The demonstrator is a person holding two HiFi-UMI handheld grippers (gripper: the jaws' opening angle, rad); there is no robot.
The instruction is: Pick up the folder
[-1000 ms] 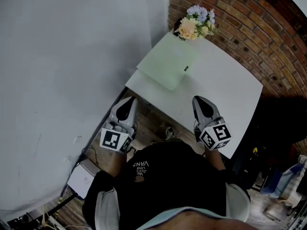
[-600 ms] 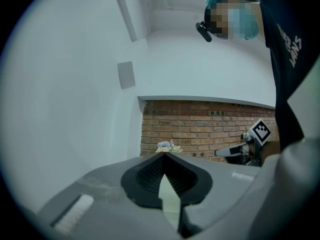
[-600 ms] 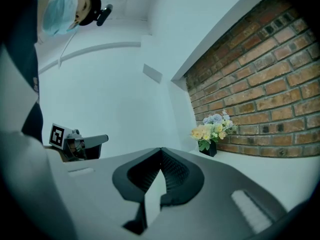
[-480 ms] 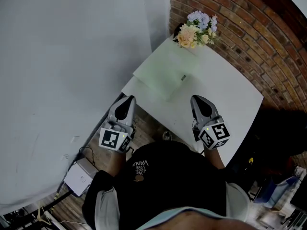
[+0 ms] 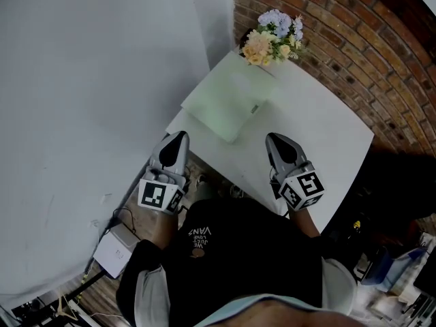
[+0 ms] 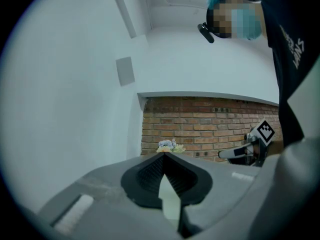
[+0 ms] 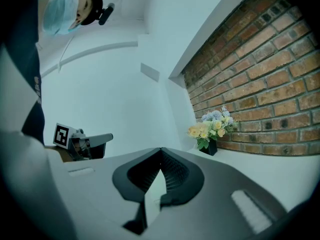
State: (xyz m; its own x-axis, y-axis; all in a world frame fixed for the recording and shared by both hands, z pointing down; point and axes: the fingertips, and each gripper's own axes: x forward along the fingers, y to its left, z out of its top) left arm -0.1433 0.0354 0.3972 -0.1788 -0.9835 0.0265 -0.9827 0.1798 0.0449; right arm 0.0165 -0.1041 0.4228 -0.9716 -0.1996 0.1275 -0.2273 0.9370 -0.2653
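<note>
A pale green folder [image 5: 223, 105] lies flat on the white table [image 5: 320, 135], at its far left; one corner juts past the table's left edge. My left gripper [image 5: 178, 137] is shut and empty. It hovers beside the table's near left corner, a little short of the folder. My right gripper [image 5: 272, 139] is shut too, with nothing in it, over the table's near edge to the right of the folder. In the left gripper view the shut tips [image 6: 163, 154] point at the brick wall. In the right gripper view the tips [image 7: 161, 150] point along the tabletop.
A bunch of flowers [image 5: 273, 33] in a dark pot stands at the table's far corner against the brick wall [image 5: 361, 53]. A white wall [image 5: 88, 94] runs along the left. A white box [image 5: 116, 252] and cables lie on the floor below; clutter sits at the lower right.
Both grippers have edged forward toward the table and folder, still shut. The folder and flowers have not moved on the table.
</note>
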